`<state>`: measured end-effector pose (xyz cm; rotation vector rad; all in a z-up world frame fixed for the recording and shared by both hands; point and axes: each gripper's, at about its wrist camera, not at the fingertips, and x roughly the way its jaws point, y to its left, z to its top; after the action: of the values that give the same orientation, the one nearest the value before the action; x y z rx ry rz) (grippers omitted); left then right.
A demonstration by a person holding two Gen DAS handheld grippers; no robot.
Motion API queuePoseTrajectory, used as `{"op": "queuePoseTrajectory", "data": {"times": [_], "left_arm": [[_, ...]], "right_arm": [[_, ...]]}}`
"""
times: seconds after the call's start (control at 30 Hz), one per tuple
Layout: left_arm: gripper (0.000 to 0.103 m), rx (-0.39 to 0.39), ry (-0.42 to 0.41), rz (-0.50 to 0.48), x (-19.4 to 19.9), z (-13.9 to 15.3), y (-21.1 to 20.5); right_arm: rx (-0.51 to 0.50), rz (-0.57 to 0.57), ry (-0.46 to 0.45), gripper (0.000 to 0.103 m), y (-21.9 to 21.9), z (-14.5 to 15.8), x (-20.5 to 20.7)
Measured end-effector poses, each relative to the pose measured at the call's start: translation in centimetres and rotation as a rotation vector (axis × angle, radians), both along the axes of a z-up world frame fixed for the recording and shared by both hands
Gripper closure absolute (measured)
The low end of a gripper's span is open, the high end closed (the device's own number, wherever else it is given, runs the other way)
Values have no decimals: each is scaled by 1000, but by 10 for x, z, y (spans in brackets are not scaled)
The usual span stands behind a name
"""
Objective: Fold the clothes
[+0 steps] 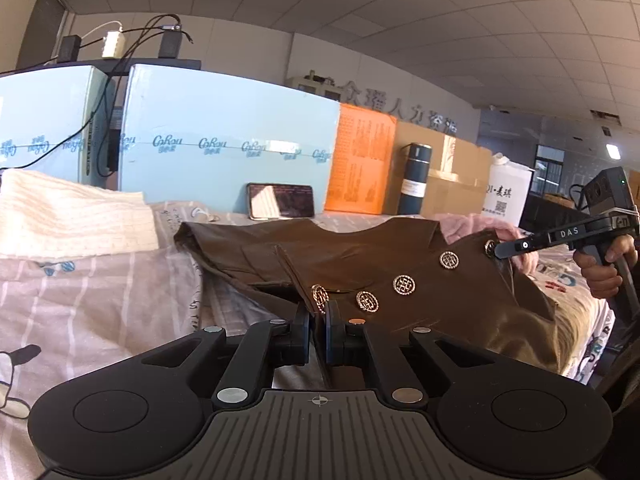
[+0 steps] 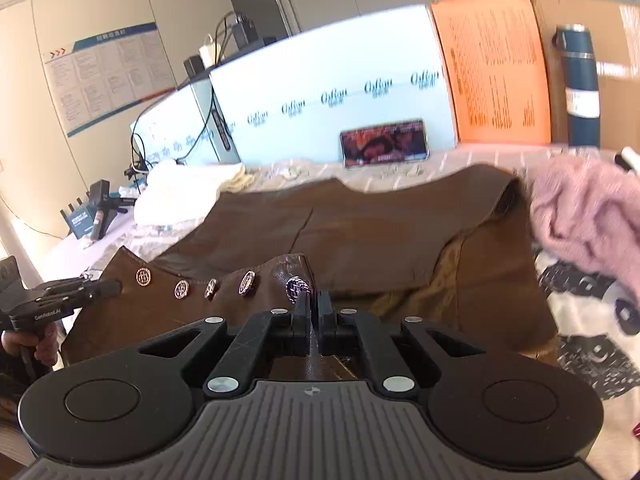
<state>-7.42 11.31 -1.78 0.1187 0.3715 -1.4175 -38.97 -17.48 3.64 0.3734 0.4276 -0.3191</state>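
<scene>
Brown buttoned garment (image 1: 360, 264): spread on the patterned bed sheet (image 1: 80, 300), front edge lifted. Left gripper (image 1: 318, 312): jaws clamped on the buttoned edge. Right gripper (image 2: 314, 304): jaws clamped on the same edge's other end. Pink knit (image 2: 580, 208): far right, touching the garment.

We see warm, bright daylight, strong fisheye bending at the dark corners, and light motion blur.

We see from two low wrist cameras, each very near the brown garment (image 1: 360, 256), facing the blue panels (image 1: 224, 132) at 12 o'clock. Both views share the phone (image 2: 384, 142); the left one shows the right gripper (image 1: 498, 249) at 3 o'clock.
</scene>
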Motion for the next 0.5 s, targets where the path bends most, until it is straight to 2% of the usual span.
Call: {"op": "queuePoseTrajectory", "data": {"times": [0.1,0.17,0.23,0.27,0.3,0.33,0.37,0.4,0.43,0.5], "left_arm": [[96,79,-31,2,-1,-5,-10],[92,126,-89,15,-6,-7,-11],[79,164,-160,46,-12,-7,-8],[65,173,-190,73,-13,-6,-6],[44,174,-218,108,-15,-4,-3],[36,174,-244,139,-17,-2,0],[28,156,-261,138,-20,1,3],[27,139,-278,137,-23,5,6],[26,123,-295,133,-26,8,9],[19,110,-327,70,-40,8,7]], "right_arm": [[-58,-18,-9,100,-1,9,1],[-80,-24,17,100,-9,6,13],[-83,-25,55,99,-17,1,25],[-103,-39,78,99,-18,-3,29],[-123,-54,102,99,-20,-7,33],[-144,-69,125,92,-21,-12,37],[-164,-90,135,78,-21,-14,36],[-172,-112,128,70,-22,-16,32],[-183,-138,114,56,-22,-16,27],[-221,-170,104,52,-18,-13,17]]}}
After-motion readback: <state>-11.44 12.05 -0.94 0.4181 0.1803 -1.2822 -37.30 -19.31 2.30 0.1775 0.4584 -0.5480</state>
